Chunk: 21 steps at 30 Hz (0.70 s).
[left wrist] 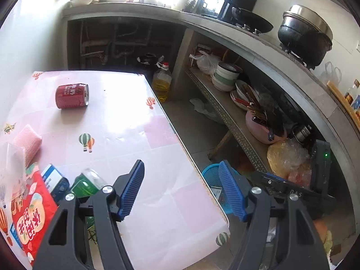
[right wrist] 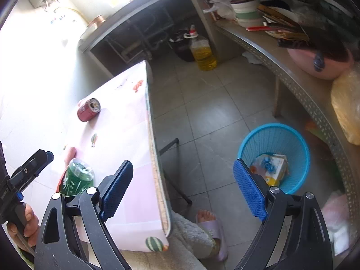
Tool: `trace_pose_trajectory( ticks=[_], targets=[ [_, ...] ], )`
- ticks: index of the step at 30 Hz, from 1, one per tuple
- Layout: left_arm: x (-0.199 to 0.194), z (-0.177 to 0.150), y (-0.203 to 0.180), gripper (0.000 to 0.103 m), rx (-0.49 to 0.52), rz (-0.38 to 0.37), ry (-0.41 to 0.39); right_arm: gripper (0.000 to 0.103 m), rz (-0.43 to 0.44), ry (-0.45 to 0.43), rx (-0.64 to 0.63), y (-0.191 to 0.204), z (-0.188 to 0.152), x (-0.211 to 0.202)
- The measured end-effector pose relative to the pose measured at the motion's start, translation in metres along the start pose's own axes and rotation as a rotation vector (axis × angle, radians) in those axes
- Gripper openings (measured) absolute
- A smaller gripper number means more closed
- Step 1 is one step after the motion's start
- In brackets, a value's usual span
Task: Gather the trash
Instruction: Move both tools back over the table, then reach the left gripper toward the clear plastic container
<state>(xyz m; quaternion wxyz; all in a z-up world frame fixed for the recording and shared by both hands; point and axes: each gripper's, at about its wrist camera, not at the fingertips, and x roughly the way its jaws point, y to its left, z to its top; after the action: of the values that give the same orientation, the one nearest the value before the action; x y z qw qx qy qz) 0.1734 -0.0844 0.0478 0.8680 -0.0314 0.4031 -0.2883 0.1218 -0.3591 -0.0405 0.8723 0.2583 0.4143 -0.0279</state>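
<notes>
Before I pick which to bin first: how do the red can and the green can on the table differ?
The red can lies alone toward the far end of the table; the green can lies at the near end, beside a blue-and-white box and a red packet. The red can looks dented, while the green can shows no clear dent. Both lie on their sides, and neither is gripped.

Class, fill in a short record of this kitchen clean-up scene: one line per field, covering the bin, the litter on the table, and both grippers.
bin: blue basket on the floor beside the table, wrappers inside
red can: lying on its side, far end of the table
green can: near end, beside a red packet
left gripper: open, empty
right gripper: open, empty
</notes>
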Motion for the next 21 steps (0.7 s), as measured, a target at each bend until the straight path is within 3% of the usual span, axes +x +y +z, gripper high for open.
trace_pose_trajectory(
  ticks=[5, 10, 21],
  targets=[
    [-0.042, 0.0, 0.035, 0.07, -0.049, 0.044, -0.066, 0.087, 0.045, 0.014, -0.05, 0.023, 0.004, 0.005],
    [-0.082, -0.007, 0.078, 0.071, -0.096, 0.133, -0.119, 0.087, 0.096, 0.03, -0.095, 0.046, 0.007, 0.012],
    [-0.125, -0.024, 0.166, 0.073, -0.229, 0.288, -0.132, 0.087, 0.159, 0.114, -0.177, 0.096, 0.009, 0.039]
  ],
)
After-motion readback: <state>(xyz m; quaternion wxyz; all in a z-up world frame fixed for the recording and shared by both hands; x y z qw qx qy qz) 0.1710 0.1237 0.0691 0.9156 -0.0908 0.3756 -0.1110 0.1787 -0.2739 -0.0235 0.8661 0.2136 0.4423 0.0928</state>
